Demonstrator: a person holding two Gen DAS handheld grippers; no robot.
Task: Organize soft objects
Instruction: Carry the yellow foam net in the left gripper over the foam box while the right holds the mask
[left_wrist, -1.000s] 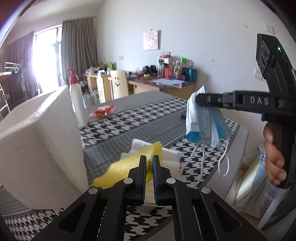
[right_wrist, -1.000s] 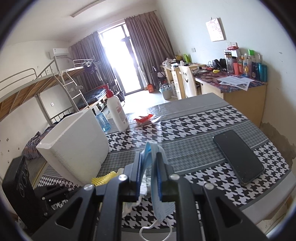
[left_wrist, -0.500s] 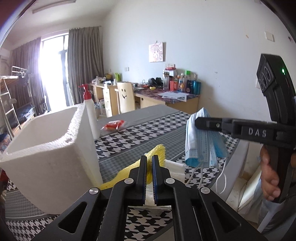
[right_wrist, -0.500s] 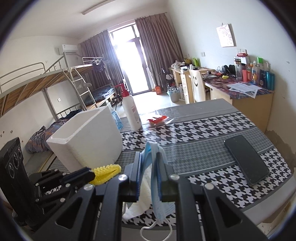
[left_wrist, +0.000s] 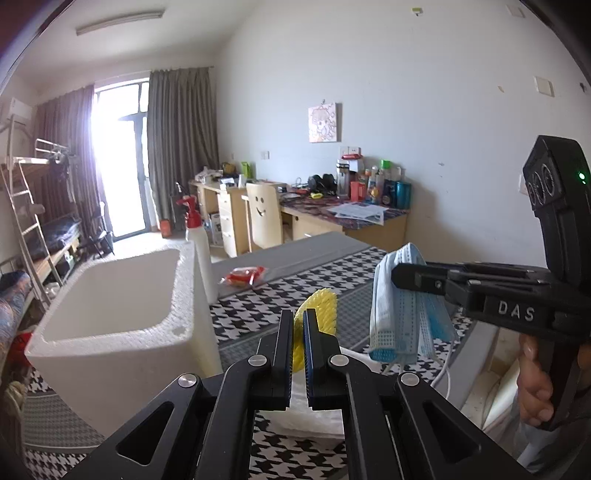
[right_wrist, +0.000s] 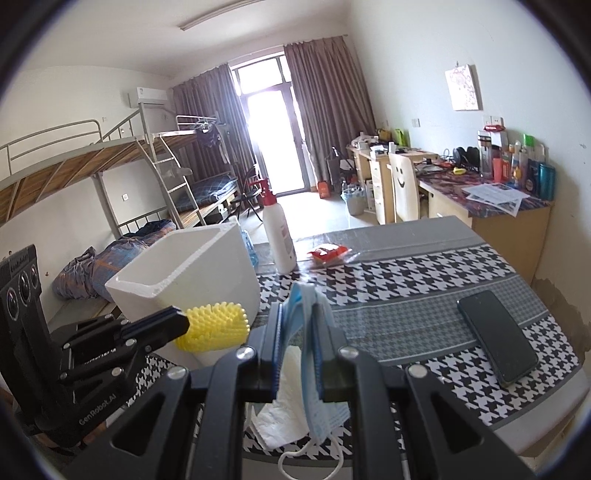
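Grainy white foam box (left_wrist: 110, 332), pleated blue cloth mask (left_wrist: 402, 317), nubby yellow foam net (right_wrist: 214, 325), glossy black phone (right_wrist: 496, 336)
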